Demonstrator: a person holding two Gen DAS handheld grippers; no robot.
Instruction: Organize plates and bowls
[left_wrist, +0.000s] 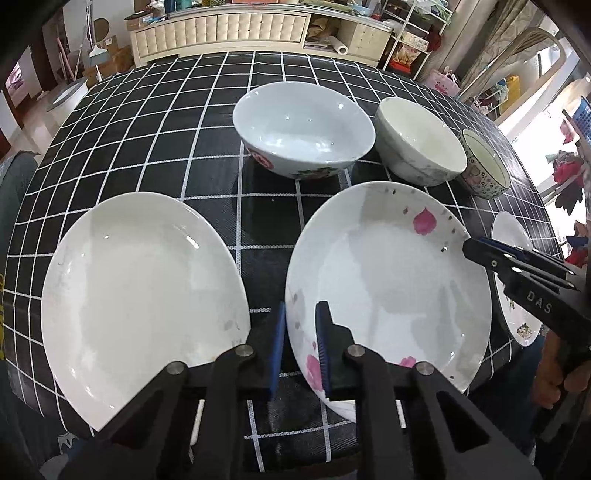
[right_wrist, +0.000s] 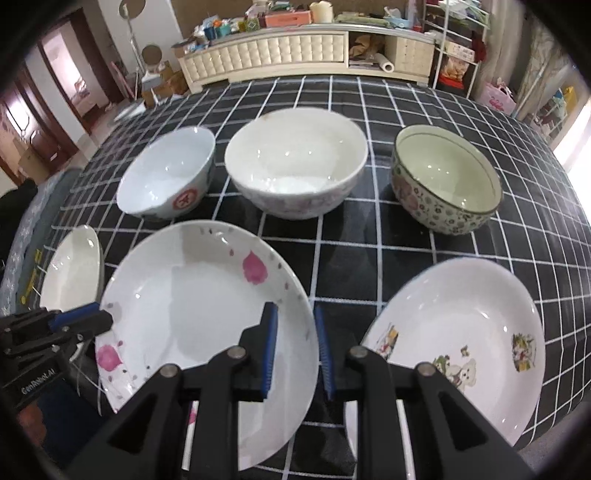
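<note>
A deep white plate with pink flowers (left_wrist: 388, 288) (right_wrist: 192, 302) sits at the front middle of the black checked table (left_wrist: 147, 129). My left gripper (left_wrist: 303, 306) (right_wrist: 105, 319) straddles its left rim, and the blue pads look shut on it. At the plate's right rim, my right gripper (right_wrist: 295, 306) (left_wrist: 469, 247) is shut the same way. A plain white plate (left_wrist: 140, 295) (right_wrist: 72, 273) lies to the left and a cartoon-print plate (right_wrist: 461, 332) to the right. Behind them stands a row of bowls: one with a red mark (left_wrist: 303, 125) (right_wrist: 166, 173), a white one (left_wrist: 417, 136) (right_wrist: 295, 158) and a flower-patterned one (left_wrist: 484, 162) (right_wrist: 447, 177).
A cream cabinet (right_wrist: 273, 55) with clutter on top stands beyond the table's far edge, and white wire racks (right_wrist: 454, 48) to its right. A person's hand (left_wrist: 569, 376) holds the right gripper's handle. The table's front edge runs just below the plates.
</note>
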